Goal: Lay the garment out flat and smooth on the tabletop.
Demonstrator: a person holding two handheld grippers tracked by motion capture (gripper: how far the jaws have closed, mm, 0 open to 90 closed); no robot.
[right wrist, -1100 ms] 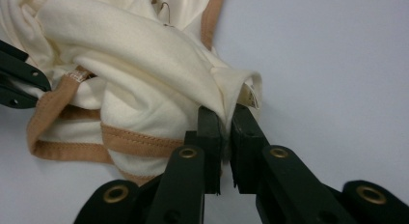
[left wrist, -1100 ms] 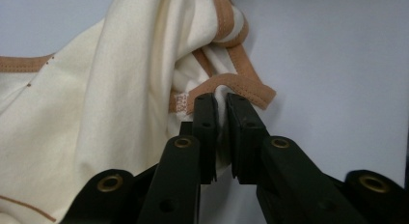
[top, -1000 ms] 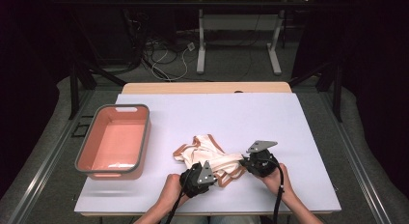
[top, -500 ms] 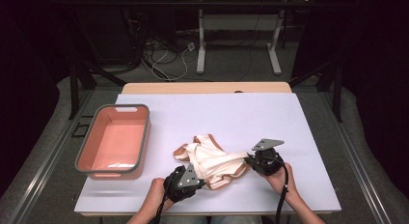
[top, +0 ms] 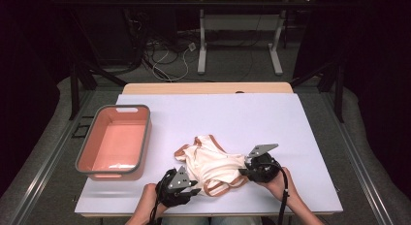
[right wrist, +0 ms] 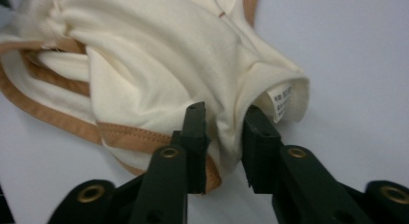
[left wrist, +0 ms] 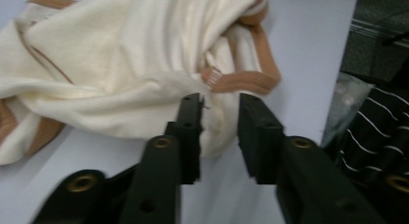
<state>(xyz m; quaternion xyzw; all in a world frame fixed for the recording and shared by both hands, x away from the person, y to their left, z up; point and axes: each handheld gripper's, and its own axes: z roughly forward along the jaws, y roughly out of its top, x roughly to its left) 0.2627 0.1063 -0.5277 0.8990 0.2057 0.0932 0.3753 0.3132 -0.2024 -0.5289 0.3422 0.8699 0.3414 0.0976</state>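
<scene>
Both grippers point(top: 194, 190) point(top: 242, 170) just opening, garment point(top: 215, 164) between jaws | pink bin point(top: 140, 152) holds white scrap point(top: 114, 166)

Cream garment point(top: 213, 163) w/ tan trim; pink bin point(top: 114, 143); white table point(top: 271, 118).

left gripper point(top: 191, 186) lower centre-left, jaws just opening, parted | right gripper point(top: 244, 172) lower centre-right, jaws just opening, parted

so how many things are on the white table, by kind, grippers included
cream garment with tan trim: 1
pink bin with grey rim: 1
grippers: 2, the left gripper and the right gripper, both at the garment's edge
total: 4, all on the table
</scene>
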